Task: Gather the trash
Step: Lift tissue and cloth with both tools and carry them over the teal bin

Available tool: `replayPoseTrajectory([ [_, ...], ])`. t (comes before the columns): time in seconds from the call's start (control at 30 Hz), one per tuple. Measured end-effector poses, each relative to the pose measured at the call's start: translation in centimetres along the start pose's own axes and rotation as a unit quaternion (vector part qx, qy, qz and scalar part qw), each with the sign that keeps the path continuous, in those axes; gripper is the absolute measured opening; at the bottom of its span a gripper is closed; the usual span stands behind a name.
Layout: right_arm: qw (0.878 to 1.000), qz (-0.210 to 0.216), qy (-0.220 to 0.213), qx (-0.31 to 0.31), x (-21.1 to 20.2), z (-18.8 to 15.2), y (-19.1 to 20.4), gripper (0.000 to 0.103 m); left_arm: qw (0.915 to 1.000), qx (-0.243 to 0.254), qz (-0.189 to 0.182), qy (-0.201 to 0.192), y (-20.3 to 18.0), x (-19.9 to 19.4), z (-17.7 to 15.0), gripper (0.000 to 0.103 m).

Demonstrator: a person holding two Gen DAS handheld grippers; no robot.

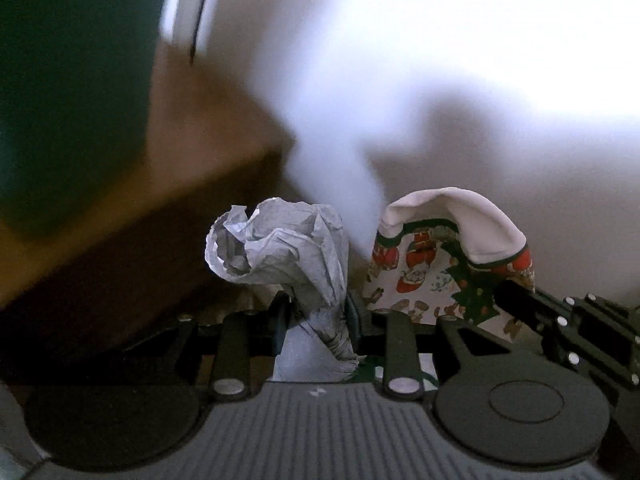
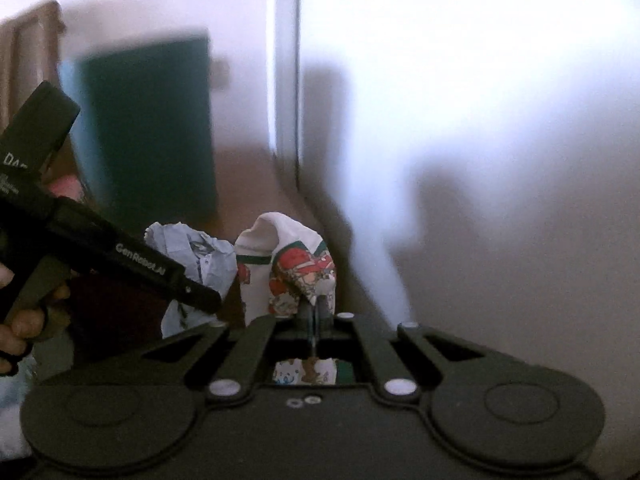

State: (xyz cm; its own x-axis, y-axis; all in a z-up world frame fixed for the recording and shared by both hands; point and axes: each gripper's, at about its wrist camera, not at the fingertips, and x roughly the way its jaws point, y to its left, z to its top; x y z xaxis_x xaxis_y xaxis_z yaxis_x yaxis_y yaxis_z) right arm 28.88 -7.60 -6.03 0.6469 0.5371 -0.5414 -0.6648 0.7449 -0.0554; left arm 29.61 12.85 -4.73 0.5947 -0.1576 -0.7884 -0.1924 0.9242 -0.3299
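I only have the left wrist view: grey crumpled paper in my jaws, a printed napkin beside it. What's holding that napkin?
Observer: The right gripper. Its jaws are shut on the napkin, pinching it low so it bunches upward.
Operator: Is my hand visible from there?
Observer: Yes, the left hand shows at the view's left edge, fingers on the left gripper's trigger handle.
Operator: Anything ahead I can't make out?
Observer: A blurred teal panel stands upright against the pale wall; your view shows only a dark smear. The paper sits just left of the napkin.
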Motion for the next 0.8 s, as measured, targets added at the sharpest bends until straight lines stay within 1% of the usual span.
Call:
replayPoseTrajectory([
  [0.07, 0.999, 0.002, -0.03, -0.012, -1.8, 2.7, 1.0, 0.0, 0.9994, 0.01, 0.001, -0.032, -0.2, -3.7, 1.4, 0.029],
  [0.2, 0.996, -0.004, -0.087, -0.037, -4.1, 7.3, 3.1, 0.0, 0.9965, 0.018, 0.006, -0.081, 0.3, -10.0, 4.2, 0.029],
  [0.23, 0.994, -0.01, -0.102, -0.04, -3.9, 8.0, 3.7, 0.0, 0.9953, 0.02, 0.009, -0.095, 0.5, -11.5, 4.9, 0.029],
  [0.3, 0.99, -0.018, -0.133, -0.053, -4.7, 10.1, 4.6, 0.0, 0.9922, 0.024, 0.012, -0.121, 1.1, -14.4, 6.5, 0.029],
  [0.37, 0.986, -0.019, -0.158, -0.054, -4.8, 12.4, 5.5, 0.0, 0.9886, 0.027, 0.017, -0.147, 1.5, -17.2, 8.1, 0.029],
  [0.47, 0.981, -0.016, -0.185, -0.061, -4.5, 15.6, 6.8, 0.0, 0.9842, 0.024, 0.023, -0.174, 2.6, -20.4, 10.6, 0.029],
  [0.5, 0.979, -0.013, -0.192, -0.063, -5.2, 16.4, 6.7, 0.0, 0.9826, 0.024, 0.027, -0.182, 2.8, -21.2, 11.4, 0.029],
  [0.53, 0.978, -0.011, -0.2, -0.065, -5.2, 17.4, 7.0, 0.0, 0.9809, 0.024, 0.032, -0.191, 3.1, -21.4, 11.9, 0.029],
  [0.57, 0.976, -0.008, -0.209, -0.066, -5.1, 18.6, 7.3, 0.0, 0.9789, 0.025, 0.036, -0.2, 3.5, -22.5, 12.8, 0.029],
  [0.6, 0.974, -0.006, -0.218, -0.067, -5.1, 19.1, 7.2, 0.0, 0.9772, 0.026, 0.038, -0.207, 4.0, -22.3, 13.6, 0.029],
  [0.67, 0.97, 0.002, -0.234, -0.068, -5.0, 21.1, 7.1, 0.0, 0.9745, 0.027, 0.041, -0.219, 5.2, -23.8, 15.2, 0.029],
  [0.7, 0.968, 0.005, -0.24, -0.068, -5.1, 21.6, 6.9, 0.0, 0.9736, 0.028, 0.042, -0.223, 5.6, -22.9, 16.1, 0.029],
  [0.8, 0.962, 0.014, -0.262, -0.077, -4.9, 24.4, 8.4, 0.0, 0.9715, 0.036, 0.048, -0.229, 6.4, -23.1, 18.1, 0.029],
])
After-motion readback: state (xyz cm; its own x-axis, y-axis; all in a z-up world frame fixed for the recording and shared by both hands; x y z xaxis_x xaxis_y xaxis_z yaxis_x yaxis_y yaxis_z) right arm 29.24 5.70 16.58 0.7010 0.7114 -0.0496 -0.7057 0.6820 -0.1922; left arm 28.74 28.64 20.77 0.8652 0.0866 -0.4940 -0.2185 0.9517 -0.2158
